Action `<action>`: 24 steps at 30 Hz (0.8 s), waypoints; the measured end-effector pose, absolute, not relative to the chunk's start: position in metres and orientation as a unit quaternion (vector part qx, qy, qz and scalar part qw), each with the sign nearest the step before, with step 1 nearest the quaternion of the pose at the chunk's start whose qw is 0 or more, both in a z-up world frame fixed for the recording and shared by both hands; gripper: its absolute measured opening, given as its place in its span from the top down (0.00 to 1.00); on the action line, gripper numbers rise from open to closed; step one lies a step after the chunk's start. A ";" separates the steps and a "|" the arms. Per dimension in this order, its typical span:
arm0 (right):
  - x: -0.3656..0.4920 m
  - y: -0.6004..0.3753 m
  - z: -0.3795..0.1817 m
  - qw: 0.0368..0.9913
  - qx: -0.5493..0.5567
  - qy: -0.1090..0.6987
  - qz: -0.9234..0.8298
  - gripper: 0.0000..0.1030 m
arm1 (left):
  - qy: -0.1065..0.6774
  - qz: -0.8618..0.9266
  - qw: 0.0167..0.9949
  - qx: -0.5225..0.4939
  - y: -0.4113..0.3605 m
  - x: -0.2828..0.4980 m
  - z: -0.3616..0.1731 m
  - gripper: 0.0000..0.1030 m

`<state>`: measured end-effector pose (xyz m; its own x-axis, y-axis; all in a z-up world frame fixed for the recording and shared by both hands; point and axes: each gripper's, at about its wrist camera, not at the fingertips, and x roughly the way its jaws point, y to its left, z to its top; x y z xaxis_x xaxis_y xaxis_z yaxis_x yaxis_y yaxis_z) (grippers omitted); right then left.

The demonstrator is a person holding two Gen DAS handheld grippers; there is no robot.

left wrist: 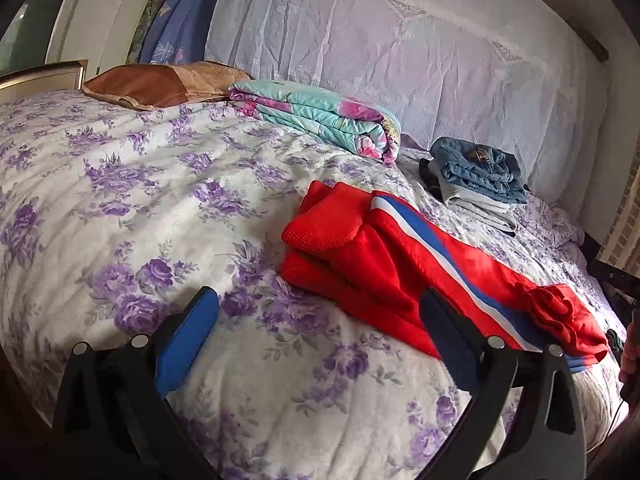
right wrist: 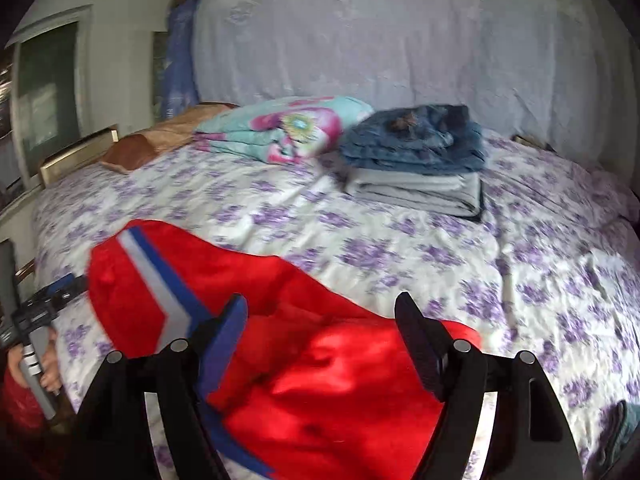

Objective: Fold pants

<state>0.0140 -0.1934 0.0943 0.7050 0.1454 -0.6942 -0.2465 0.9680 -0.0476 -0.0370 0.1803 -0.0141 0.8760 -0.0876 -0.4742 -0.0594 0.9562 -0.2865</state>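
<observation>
Two grippers, left gripper point(left wrist: 320, 316) and right gripper point(right wrist: 324, 320), jaws spread, empty. One red pants point(left wrist: 400, 256) beside left's jaws, beneath right's; one folded-clothes stack point(right wrist: 416, 160).

A wide bed point(left wrist: 132, 208) fills the room, spread with a white cover printed in purple flowers, and daylight falls across it in soft patches. Along its far side a pale lilac embroidered cloth point(left wrist: 380, 40) hangs over the wall, with a blue patterned cloth point(left wrist: 180, 12) at its left. At the far left stand a white wall point(right wrist: 120, 12) and a dark window point(right wrist: 48, 96).
</observation>
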 end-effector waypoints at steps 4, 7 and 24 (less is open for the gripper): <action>0.026 -0.184 0.044 0.887 -0.085 0.436 0.126 0.13 | 0.267 -0.007 0.952 -0.152 0.182 -0.032 -0.012 0.05; 0.009 -0.200 0.081 0.918 -0.043 0.375 0.125 0.12 | 0.284 -0.025 0.941 -0.181 0.187 -0.032 -0.005 0.05; -0.026 -0.267 0.068 0.924 0.084 0.346 0.139 0.03 | 0.382 -0.125 0.870 -0.284 0.172 0.014 0.001 0.05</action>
<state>-0.0255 -0.2674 0.0683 0.7215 0.3149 -0.6167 -0.1992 0.9474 0.2507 0.0136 0.1717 0.0006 0.6767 -0.4341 -0.5947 -0.0003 0.8076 -0.5898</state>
